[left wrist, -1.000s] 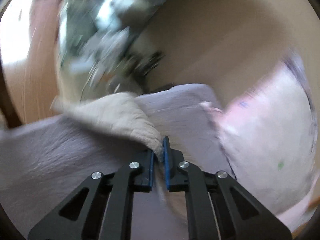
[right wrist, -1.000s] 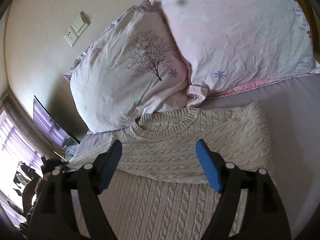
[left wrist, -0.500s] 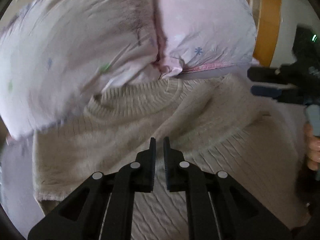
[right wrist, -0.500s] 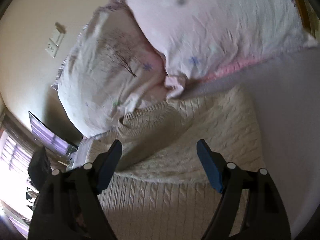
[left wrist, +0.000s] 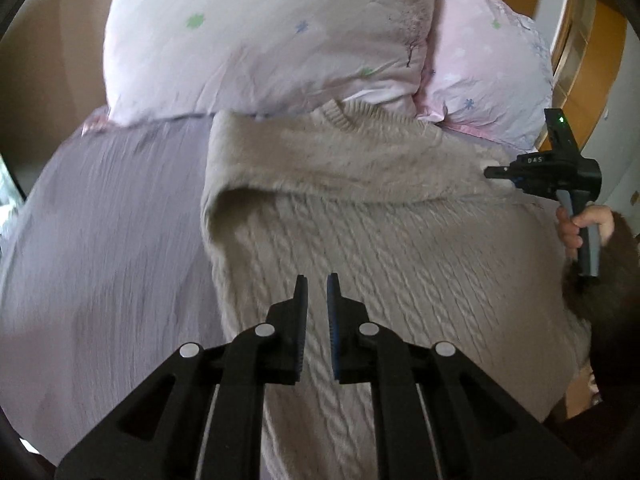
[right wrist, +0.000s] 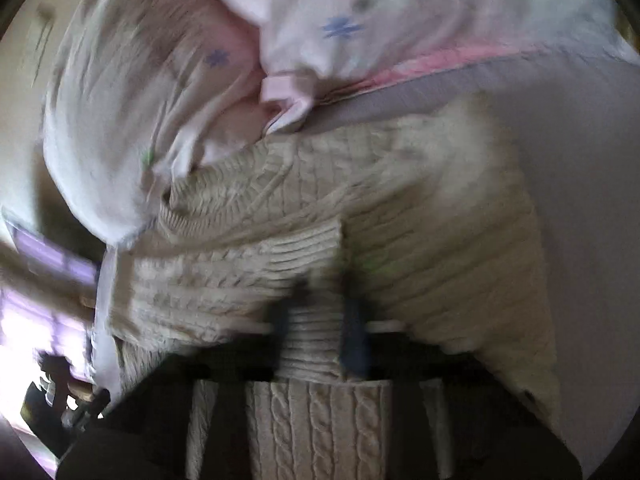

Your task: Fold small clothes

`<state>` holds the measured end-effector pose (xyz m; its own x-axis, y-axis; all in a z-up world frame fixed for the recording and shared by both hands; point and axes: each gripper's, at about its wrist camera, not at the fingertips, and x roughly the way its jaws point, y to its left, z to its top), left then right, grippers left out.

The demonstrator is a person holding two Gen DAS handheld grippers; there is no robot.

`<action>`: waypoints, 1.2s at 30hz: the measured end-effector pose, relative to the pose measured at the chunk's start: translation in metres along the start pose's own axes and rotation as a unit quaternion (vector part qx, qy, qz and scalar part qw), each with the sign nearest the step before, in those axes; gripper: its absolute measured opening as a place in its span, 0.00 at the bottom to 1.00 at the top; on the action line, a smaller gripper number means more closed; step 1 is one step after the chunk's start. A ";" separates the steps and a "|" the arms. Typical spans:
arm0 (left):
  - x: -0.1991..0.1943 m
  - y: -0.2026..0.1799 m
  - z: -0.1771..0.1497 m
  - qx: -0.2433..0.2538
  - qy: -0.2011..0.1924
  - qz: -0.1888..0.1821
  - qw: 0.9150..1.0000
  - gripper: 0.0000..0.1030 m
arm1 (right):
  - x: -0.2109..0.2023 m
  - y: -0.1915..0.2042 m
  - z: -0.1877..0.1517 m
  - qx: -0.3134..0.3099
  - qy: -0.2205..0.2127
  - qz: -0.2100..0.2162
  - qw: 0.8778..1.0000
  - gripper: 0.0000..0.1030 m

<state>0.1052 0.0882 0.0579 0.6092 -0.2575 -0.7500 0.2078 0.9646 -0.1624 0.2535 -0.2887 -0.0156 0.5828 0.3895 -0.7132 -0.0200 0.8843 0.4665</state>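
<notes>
A cream cable-knit sweater (left wrist: pixel 380 248) lies on the bed with its sleeves folded across the chest, neck toward the pillows. My left gripper (left wrist: pixel 317 292) hovers over the sweater's middle, jaws nearly closed with nothing between them. My right gripper (right wrist: pixel 316 320) is blurred and closing around a ribbed sleeve cuff (right wrist: pixel 308 252) of the sweater (right wrist: pixel 440 240); the cuff sits between its fingers. The right gripper also shows in the left wrist view (left wrist: pixel 500 173) at the sweater's right shoulder.
Two pale pink pillows (left wrist: pixel 260 36) (right wrist: pixel 400 12) lean at the head of the bed. A lilac sheet (left wrist: pixel 100 240) covers the mattress left of the sweater. A wooden frame (left wrist: pixel 580 40) stands at the right.
My left gripper let go of the sleeve it carried, swung over the sweater and stayed shut. My right gripper dropped onto the sweater and narrowed from wide open around the cuff.
</notes>
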 end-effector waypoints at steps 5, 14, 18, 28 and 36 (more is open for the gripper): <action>-0.014 0.018 -0.010 -0.037 -0.012 -0.021 0.999 0.33 | -0.039 -0.006 0.012 -0.006 -0.113 -0.068 0.991 0.07; -0.024 0.037 -0.049 -0.079 0.034 -0.081 0.993 0.35 | -0.109 -0.036 -0.071 -0.004 -0.064 -0.044 0.997 0.58; -0.029 0.038 -0.068 -0.091 0.044 -0.100 0.990 0.35 | -0.137 -0.060 -0.125 0.023 -0.041 -0.027 0.999 0.55; -0.048 0.025 -0.103 -0.093 0.049 -0.101 0.989 0.35 | -0.158 -0.086 -0.212 0.060 -0.031 0.049 0.996 0.42; -0.066 0.017 -0.120 -0.108 0.072 -0.067 0.989 0.35 | -0.151 -0.070 -0.232 0.051 0.003 0.119 0.992 0.39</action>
<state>-0.0232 0.1283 0.0275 0.4684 -0.3888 -0.7934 0.1024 0.9158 -0.3883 -0.0220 -0.3497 -0.0622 0.5663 0.5865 -0.5791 -0.0745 0.7362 0.6727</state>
